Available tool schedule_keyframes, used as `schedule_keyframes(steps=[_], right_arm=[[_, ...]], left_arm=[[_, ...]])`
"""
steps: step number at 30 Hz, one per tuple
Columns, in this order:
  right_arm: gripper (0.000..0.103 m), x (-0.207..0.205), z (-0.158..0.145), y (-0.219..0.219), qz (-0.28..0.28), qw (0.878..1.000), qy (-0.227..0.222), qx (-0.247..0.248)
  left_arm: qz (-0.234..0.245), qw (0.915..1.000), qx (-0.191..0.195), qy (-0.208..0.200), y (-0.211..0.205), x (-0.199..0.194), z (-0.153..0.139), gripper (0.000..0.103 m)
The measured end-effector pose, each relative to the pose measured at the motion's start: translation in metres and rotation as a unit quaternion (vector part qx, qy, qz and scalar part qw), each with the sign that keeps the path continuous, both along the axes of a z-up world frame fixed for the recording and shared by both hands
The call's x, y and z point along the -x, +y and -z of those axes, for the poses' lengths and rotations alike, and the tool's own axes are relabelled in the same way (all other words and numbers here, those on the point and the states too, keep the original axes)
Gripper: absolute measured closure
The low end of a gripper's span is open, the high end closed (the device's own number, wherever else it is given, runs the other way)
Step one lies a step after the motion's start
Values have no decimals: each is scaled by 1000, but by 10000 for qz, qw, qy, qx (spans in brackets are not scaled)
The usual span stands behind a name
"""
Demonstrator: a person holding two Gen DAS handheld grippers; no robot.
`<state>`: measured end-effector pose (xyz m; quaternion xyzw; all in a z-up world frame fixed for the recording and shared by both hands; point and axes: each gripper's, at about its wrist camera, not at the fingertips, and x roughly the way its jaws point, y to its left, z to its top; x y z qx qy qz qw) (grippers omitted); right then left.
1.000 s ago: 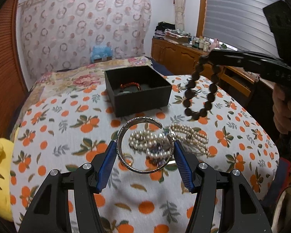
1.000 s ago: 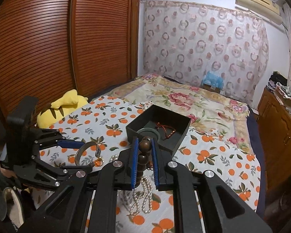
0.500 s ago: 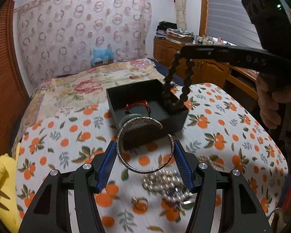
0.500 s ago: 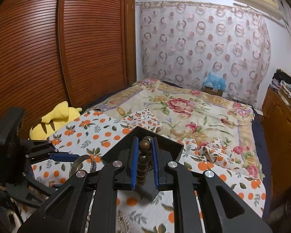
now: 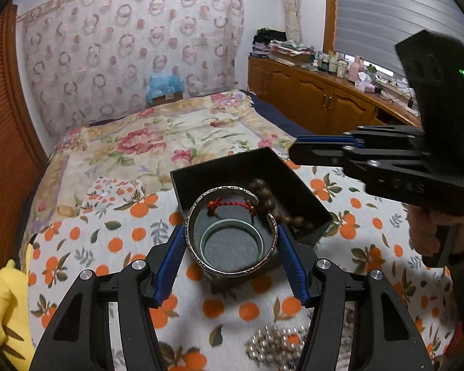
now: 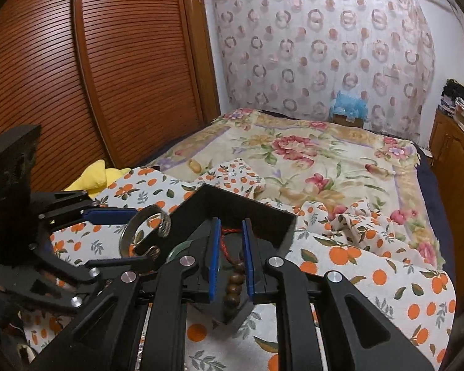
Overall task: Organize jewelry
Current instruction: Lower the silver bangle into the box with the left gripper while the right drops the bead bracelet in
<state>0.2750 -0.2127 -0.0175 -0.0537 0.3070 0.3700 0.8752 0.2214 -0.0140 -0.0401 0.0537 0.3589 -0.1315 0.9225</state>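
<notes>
My left gripper (image 5: 232,255) is shut on a silver cuff bangle (image 5: 198,259) and holds it just above the near wall of the black jewelry box (image 5: 306,191). The box holds a red cord bracelet (image 5: 232,205), a green bangle (image 5: 256,235) and the brown wooden bead bracelet (image 5: 270,204). My right gripper (image 6: 231,262) is open over the box, the beads (image 6: 233,287) lying below between its blue pads (image 6: 215,259). It also shows in the left wrist view (image 5: 328,148), above the box's right corner. The cuff also shows in the right wrist view (image 6: 130,232).
The box sits on an orange-print cloth (image 5: 114,235) over a floral bedspread (image 5: 157,136). A pearl necklace pile (image 5: 275,343) lies near the front. A yellow plush (image 6: 103,176) lies at the left. Wooden cabinets (image 5: 318,99) stand to the right, a slatted wardrobe (image 6: 108,61) to the left.
My right gripper lowered the wooden beads into the box and opened, letting them go. My left gripper moved forward with the cuff, from over the pearls to the box's near edge.
</notes>
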Motion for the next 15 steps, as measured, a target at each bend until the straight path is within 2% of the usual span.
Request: schedule_keyframes(steps=[8, 15], right_arm=[[87, 0, 3, -15, 195, 9997, -77, 101], [87, 3, 11, -24, 281, 9995, -11, 164]], left_arm=[[38, 9997, -181, 151, -13, -33, 13, 46], [64, 9992, -330, 235, -24, -47, 21, 46]])
